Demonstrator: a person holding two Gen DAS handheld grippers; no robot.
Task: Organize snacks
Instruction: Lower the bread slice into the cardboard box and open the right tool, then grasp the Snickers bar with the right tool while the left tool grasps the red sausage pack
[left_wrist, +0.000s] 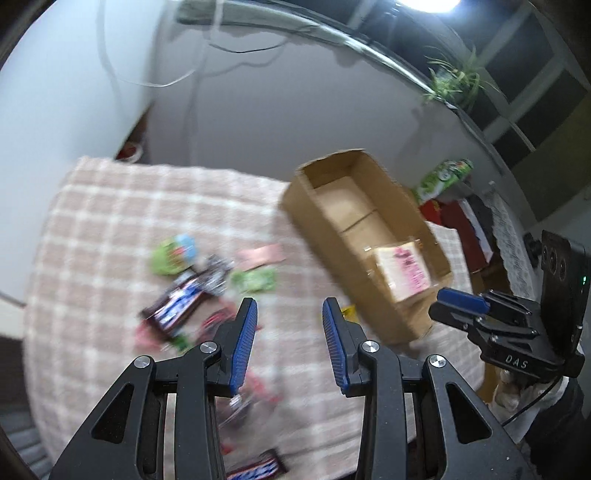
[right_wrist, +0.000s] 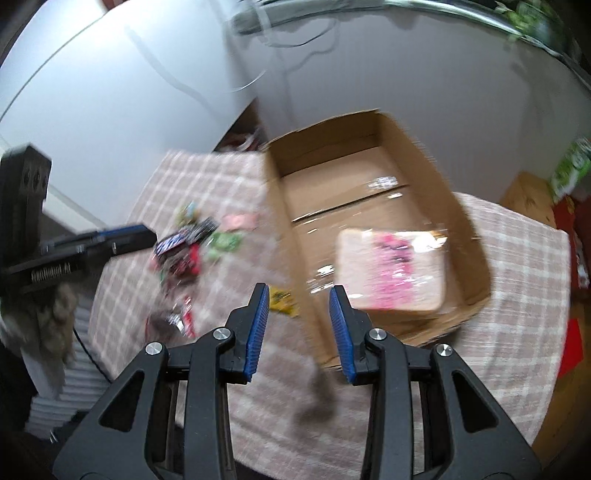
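An open cardboard box (left_wrist: 314, 218) (right_wrist: 280, 229) stands on a table with a pink checked cloth (left_wrist: 92, 229) (right_wrist: 517, 251). A wrapped sandwich with a pink label (left_wrist: 404, 269) (right_wrist: 391, 273) lies in its near end. Loose snacks lie left of the box: a Snickers bar (left_wrist: 175, 302) (right_wrist: 171, 240), green packets (left_wrist: 255, 278) (right_wrist: 225, 242), a pink packet (left_wrist: 260, 254) and red wrappers (right_wrist: 186, 264). A yellow packet (right_wrist: 282, 301) lies by the box wall. My left gripper (left_wrist: 290, 308) is open and empty above the cloth. My right gripper (right_wrist: 298, 295) is open and empty before the box.
A second Snickers bar (left_wrist: 256, 469) lies at the table's near edge. A green carton (left_wrist: 443, 177) (right_wrist: 570, 168) and red items (left_wrist: 461, 221) stand right of the table. A white wall with cables is behind. A plant (left_wrist: 454, 79) sits on a ledge.
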